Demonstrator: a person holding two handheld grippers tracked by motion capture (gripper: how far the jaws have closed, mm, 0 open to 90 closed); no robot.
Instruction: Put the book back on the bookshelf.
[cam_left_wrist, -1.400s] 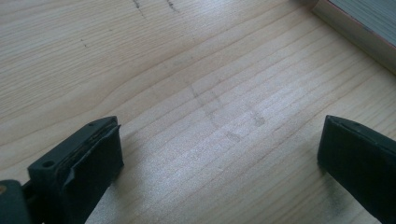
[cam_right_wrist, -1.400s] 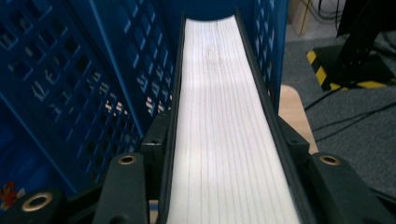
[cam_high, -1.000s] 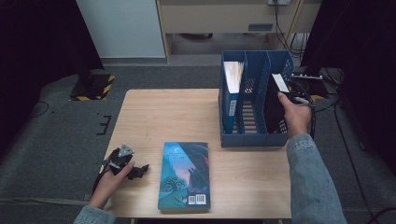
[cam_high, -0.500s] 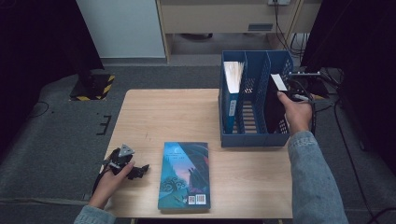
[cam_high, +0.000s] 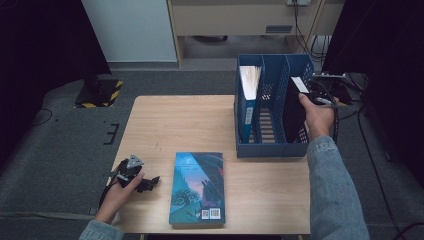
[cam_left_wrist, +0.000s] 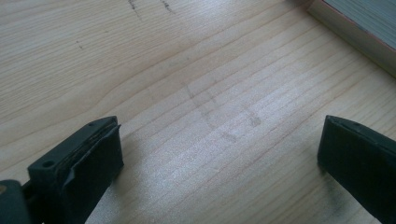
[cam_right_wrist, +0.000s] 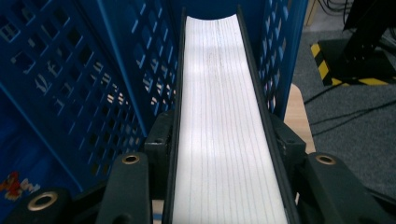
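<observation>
A black book stands upright in the right compartment of the blue file holder. My right gripper is shut on the book's upper edge. In the right gripper view the white page edge runs between both pads, which press on the dark covers, with the right gripper inside the holder's perforated walls. A teal-covered book lies flat near the table's front edge. My left gripper rests on the table to its left, open; the left gripper has bare wood between its jaws.
A blue-covered book with white pages stands in the holder's left compartment. The wooden table is bare across its back left. A corner of the flat book shows beyond the left jaws. Cables and dark gear lie right of the table.
</observation>
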